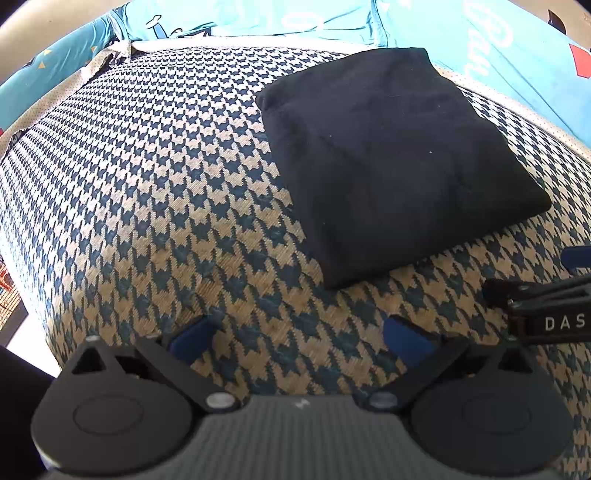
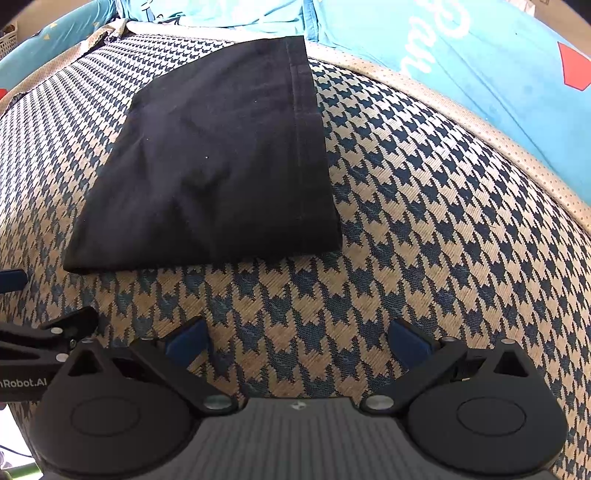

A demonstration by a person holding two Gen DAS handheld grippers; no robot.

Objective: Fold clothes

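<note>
A black garment (image 1: 391, 158) lies folded into a flat rectangle on the houndstooth cover (image 1: 155, 177). In the right wrist view the same black garment (image 2: 218, 162) shows a stitched hem along its right edge. My left gripper (image 1: 299, 339) hovers open just in front of the garment's near corner, nothing between its blue pads. My right gripper (image 2: 299, 339) is open too, in front of the garment's near edge and to its right, holding nothing. The right gripper's side pokes into the left wrist view at the right edge, and the left gripper's side shows at the left edge of the right wrist view.
Light blue printed bedding (image 1: 258, 18) lies bunched along the back and right (image 2: 498, 74). A dotted beige border (image 2: 480, 125) edges the houndstooth cover (image 2: 443, 221). The cover's left edge drops off toward the floor (image 1: 14, 317).
</note>
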